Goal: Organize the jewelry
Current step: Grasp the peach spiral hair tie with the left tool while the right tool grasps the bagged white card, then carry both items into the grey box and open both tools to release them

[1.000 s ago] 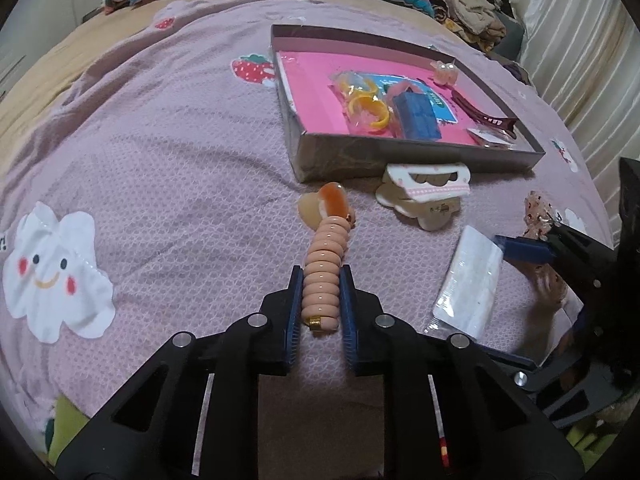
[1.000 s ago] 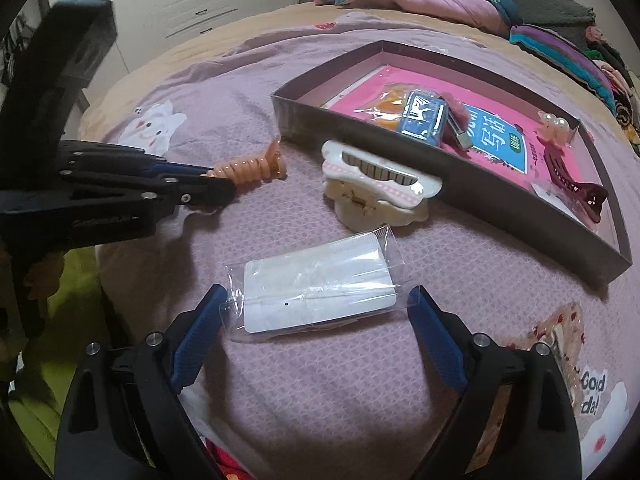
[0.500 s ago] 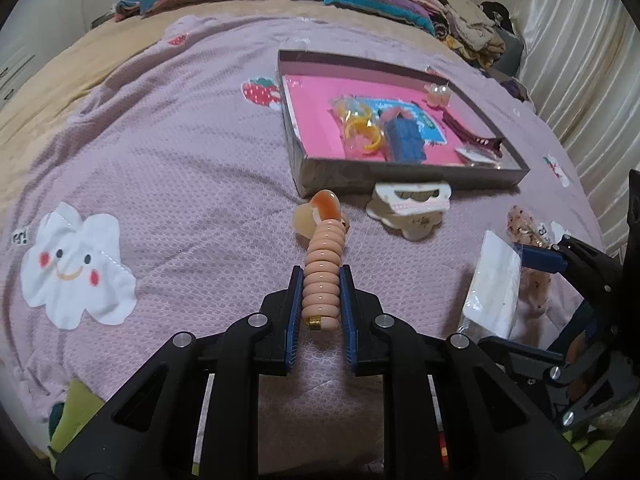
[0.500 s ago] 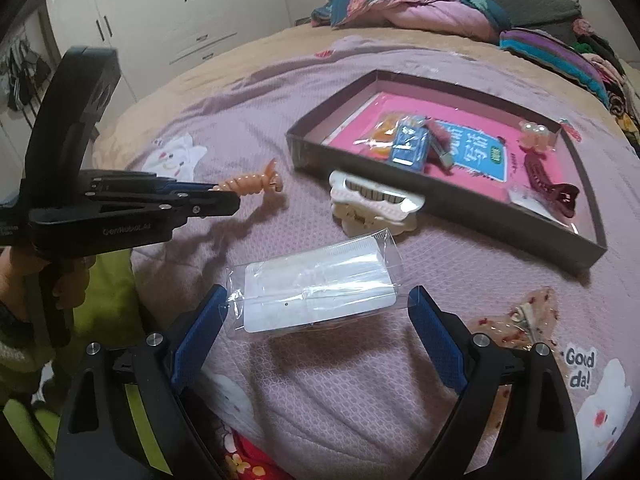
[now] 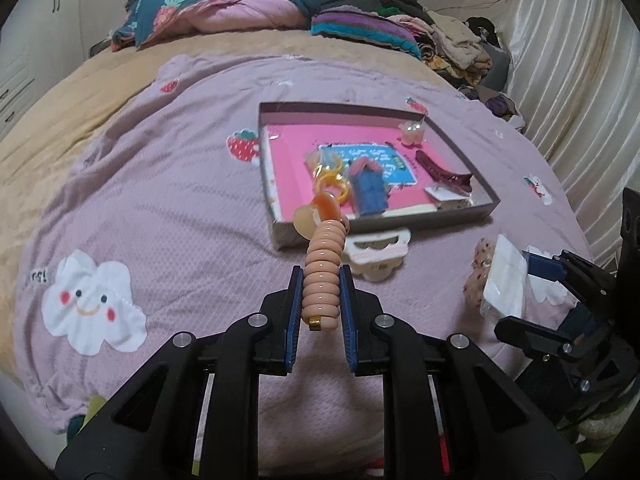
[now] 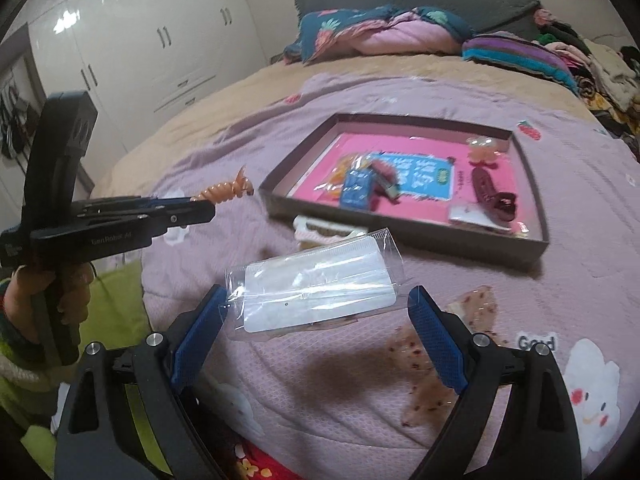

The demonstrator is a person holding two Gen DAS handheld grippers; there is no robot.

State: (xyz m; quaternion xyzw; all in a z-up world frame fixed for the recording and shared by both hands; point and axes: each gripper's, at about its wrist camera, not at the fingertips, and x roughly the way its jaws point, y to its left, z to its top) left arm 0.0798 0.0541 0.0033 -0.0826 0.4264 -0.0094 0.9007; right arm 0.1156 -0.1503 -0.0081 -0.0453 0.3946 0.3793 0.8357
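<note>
Coil hair tie (image 5: 322,276) | pinched, left fingers (image 5: 295,304) | clear packet (image 6: 316,284) pinched, right fingers (image 6: 436,340) | blanket print "Good" (image 6: 536,342)

All is carried by a bed (image 5: 100,92) w/ a lilac blanket (image 5: 168,208) spread over a tan cover. On the blanket a shallow grey box (image 6: 404,226) w/ pink bottom is placed. Just beside its near wall a white hair claw (image 5: 376,250) is laid. A spotted pink scrunchie (image 6: 474,304) is seen nearer, to the right. At the head end, folded quilts (image 6: 376,34) and a clothes pile (image 5: 452,40) are stacked.
</note>
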